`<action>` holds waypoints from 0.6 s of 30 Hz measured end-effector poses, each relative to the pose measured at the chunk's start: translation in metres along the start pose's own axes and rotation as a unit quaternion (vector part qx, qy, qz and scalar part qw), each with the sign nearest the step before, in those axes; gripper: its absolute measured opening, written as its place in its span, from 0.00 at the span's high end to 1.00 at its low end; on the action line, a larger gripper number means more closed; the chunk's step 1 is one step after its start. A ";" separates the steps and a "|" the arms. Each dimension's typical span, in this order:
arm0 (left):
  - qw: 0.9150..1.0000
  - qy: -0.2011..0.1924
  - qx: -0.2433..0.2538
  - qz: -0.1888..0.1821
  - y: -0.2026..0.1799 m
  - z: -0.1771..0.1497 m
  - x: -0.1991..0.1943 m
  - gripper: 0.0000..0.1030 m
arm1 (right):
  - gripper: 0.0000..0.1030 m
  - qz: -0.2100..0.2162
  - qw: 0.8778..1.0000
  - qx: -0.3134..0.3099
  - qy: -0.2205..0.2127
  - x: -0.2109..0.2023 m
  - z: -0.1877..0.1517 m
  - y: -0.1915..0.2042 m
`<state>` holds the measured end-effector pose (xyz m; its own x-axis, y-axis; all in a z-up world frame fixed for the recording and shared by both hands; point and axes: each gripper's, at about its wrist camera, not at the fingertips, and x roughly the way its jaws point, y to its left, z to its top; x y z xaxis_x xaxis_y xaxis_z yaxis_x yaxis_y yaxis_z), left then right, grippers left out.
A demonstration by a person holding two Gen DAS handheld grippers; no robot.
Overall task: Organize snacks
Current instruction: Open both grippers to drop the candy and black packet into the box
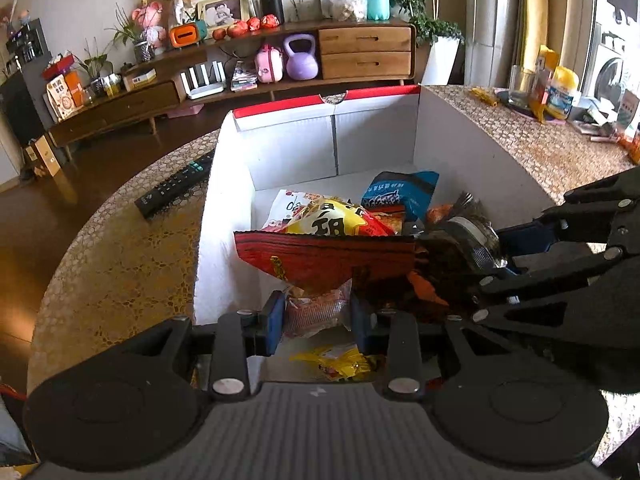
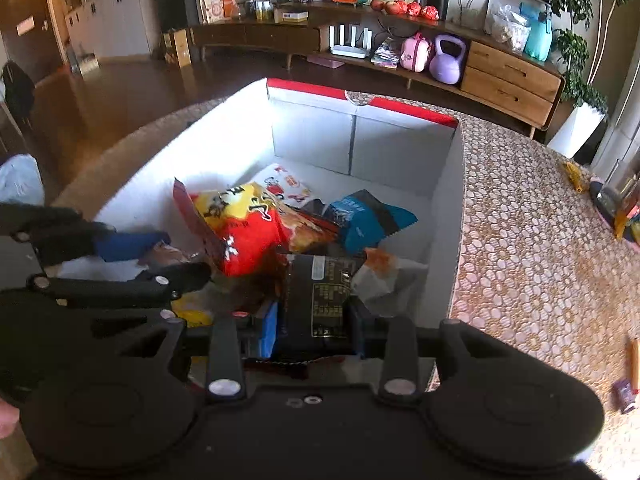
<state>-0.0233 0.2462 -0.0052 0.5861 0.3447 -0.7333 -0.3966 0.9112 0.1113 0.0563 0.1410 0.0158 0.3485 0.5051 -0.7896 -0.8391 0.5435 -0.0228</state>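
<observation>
Both grippers were down inside the white box [image 1: 460,152], each with a snack between its fingers. The left gripper [image 1: 318,314] was clamped on a red packet [image 1: 324,256], whose crimped top edge stood just ahead of the fingertips. The right gripper [image 2: 314,320] was closed around a dark packet [image 2: 320,288] printed with small gold text; in the left view this gripper came in from the right, close beside the red packet.

Most of the work looked done. Ahead of both tools a heap already lay in the box: a yellow and red bag [image 2: 244,228], a blue bag [image 2: 368,216] beyond it to the right, and a white wrapper [image 2: 290,182] flat on the floor further on. A small yellow wrapper [image 1: 340,362] lay beneath the left fingers.

What remained, by my reading, was to let go of the two held packets onto the heap. A few small items [image 2: 626,394] lay on the table [image 2: 540,240] well to the right of the right gripper, and more stood at the far right edge; whether those were snacks for the box could not be told.
</observation>
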 end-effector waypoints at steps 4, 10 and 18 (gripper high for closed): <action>1.000 0.004 0.001 0.004 0.000 0.001 0.000 0.66 | 0.65 -0.014 1.000 -0.021 -0.003 0.001 -0.004 0.004; 1.000 0.004 -0.012 0.009 0.000 0.002 -0.005 0.46 | 0.57 -0.022 0.999 -0.018 -0.017 -0.006 -0.007 0.001; 1.000 -0.017 -0.022 0.012 -0.003 0.000 -0.021 0.32 | 0.45 -0.015 0.998 -0.001 -0.061 -0.036 -0.017 -0.011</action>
<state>-0.0346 0.2365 0.0097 0.5998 0.3740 -0.7073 -0.4413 0.8921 0.0975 0.0462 0.1053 0.0345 0.4211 0.5672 -0.7078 -0.8288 0.5577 -0.0461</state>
